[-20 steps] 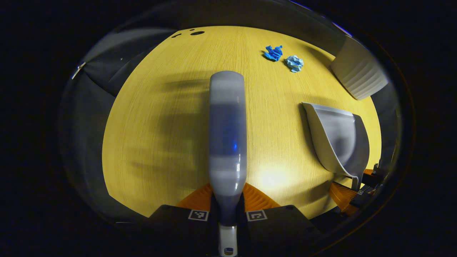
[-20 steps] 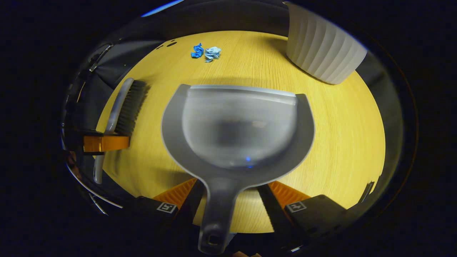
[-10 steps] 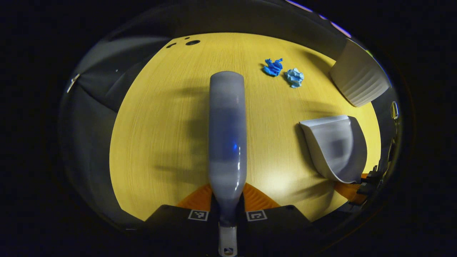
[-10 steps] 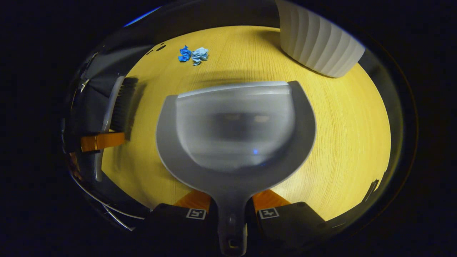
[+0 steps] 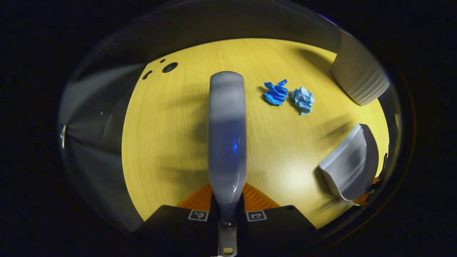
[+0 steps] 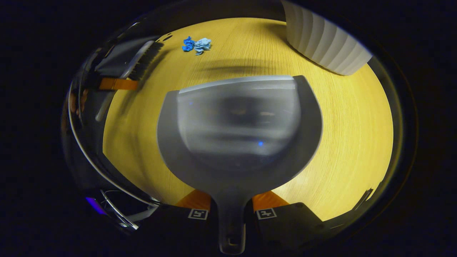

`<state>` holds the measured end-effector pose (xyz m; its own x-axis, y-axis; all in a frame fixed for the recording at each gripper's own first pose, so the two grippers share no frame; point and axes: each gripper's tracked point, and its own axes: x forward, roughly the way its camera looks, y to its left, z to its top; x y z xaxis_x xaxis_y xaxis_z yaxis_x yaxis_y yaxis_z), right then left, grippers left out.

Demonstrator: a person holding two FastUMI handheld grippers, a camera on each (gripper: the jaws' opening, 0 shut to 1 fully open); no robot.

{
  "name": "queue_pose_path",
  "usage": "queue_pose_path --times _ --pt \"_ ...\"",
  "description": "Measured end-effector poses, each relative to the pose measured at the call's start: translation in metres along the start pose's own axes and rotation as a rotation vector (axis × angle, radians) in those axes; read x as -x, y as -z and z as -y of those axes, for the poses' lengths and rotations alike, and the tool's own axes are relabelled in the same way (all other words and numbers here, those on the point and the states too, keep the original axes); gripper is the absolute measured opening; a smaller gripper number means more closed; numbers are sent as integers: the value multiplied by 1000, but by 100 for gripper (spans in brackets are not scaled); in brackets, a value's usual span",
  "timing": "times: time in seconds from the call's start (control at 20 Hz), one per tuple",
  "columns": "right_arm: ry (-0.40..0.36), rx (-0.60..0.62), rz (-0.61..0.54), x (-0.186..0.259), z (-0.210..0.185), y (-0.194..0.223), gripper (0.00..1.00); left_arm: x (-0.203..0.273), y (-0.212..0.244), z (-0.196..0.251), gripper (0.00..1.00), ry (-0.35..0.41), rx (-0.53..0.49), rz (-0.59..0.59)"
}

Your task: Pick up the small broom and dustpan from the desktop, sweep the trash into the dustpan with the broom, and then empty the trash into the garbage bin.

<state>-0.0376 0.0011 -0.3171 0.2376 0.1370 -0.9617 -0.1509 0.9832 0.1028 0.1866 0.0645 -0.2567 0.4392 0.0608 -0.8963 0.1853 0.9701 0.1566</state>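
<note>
Desktop (image 5: pixel 171 142): the wooden top carries every item; its far edge meets the dark booth wall.

Garbage bin (image 6: pixel 323 43): the ribbed white bin stands at the far right corner of the desktop, upright, well apart from the trash.

Dustpan (image 6: pixel 239 132): I hold it by its handle in the right gripper (image 6: pixel 231 214), whose fingers are pressed together on the handle. In the left gripper view the pan has dropped toward the near right edge over the last second and now turns its mouth toward the trash.

Broom (image 5: pixel 227 132): my left gripper (image 5: pixel 227 215) pinches its handle, the head pointing at the far edge. In the right gripper view it has swung from the near left edge up toward the far left corner.

Trash: 2 crumpled paper balls, 1 dark blue (image 5: pixel 275 93) and 1 pale blue (image 5: pixel 302 100), lie touching near the far edge, now nearer the broom head than 1.0 s ago.

Reading: both tools are lifted and closing on the trash; I judge sweeping is the next step, not yet begun.
</note>
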Motion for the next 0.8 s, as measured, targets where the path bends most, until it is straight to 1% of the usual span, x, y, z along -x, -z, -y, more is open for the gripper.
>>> queue_pose_path --times 0.05,0.1,0.2,0.25,0.35,0.4,0.45,0.6,0.65,0.8 --pt "0 14 3 5 2 3 34 -4 -4 1 27 6 -18 -13" --pt "1 27 11 10 6 6 34 -7 -8 1 24 9 -30 -25" --pt "18 56 26 15 17 9 34 -16 -16 0 24 8 -46 -60" --pt "35 68 30 16 24 10 34 -20 -19 -3 24 -8 -63 -81" --pt "52 76 38 16 31 9 34 -23 -39 -6 24 -34 -120 -71" --pt "50 76 38 17 31 8 34 -25 -46 -8 24 -51 -158 -83" --pt "46 77 35 17 32 7 34 -28 -51 -9 27 -65 -207 -100" --pt "42 89 32 15 34 5 34 -32 -78 -5 21 -100 -363 -109" --pt "42 88 31 14 35 5 34 -33 -85 -1 24 -110 -409 -113" --pt "37 85 29 11 34 2 34 -35 -100 8 24 -127 -521 -124"
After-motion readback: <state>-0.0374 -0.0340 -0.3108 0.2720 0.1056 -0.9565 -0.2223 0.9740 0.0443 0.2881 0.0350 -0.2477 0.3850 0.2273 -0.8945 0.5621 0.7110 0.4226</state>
